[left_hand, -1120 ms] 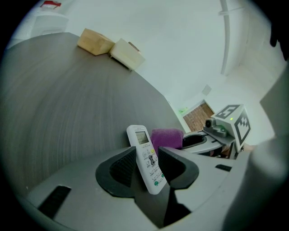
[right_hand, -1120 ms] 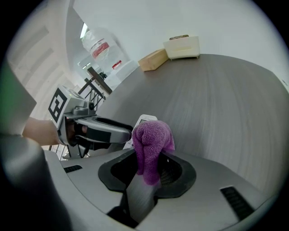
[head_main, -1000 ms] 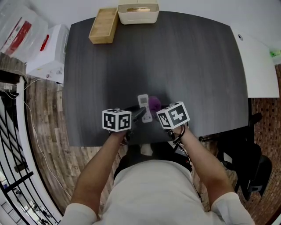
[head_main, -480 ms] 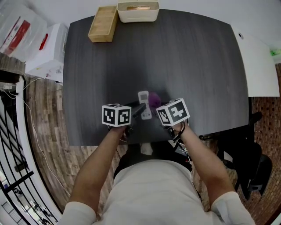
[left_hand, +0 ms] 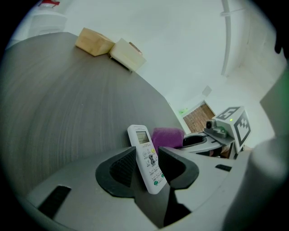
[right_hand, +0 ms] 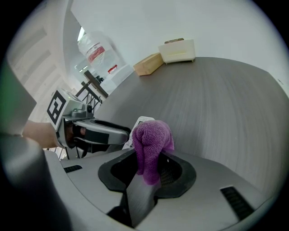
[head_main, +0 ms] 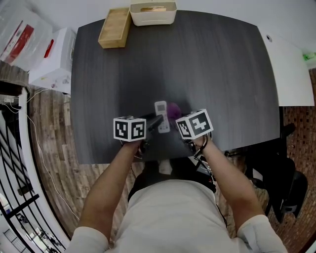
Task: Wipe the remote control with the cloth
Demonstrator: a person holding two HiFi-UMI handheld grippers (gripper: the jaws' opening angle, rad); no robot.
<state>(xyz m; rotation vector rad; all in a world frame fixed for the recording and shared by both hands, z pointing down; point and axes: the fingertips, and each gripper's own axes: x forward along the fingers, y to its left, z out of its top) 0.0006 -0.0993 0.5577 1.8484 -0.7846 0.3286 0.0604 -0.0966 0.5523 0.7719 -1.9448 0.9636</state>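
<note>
Because the left gripper [left_hand: 147, 158] pinches the remote control [left_hand: 145, 149] only along its lower sides, tilted up near the table's front edge, a firm push from the cloth [right_hand: 151, 140] could likely twist the smooth white plastic out of the ribbed pads or press its small buttons. Just beside it, the right gripper [right_hand: 149, 159] is clamped on that cloth, a soft purple looped-pile wad bulging past the jaws; whether it touches the remote I cannot tell. Beyond stretches the dark, fine-grained table [head_main: 207, 64], with an oblong wooden box [head_main: 116, 28] and a rounded cream tray [head_main: 153, 14] at its far edge.
</note>
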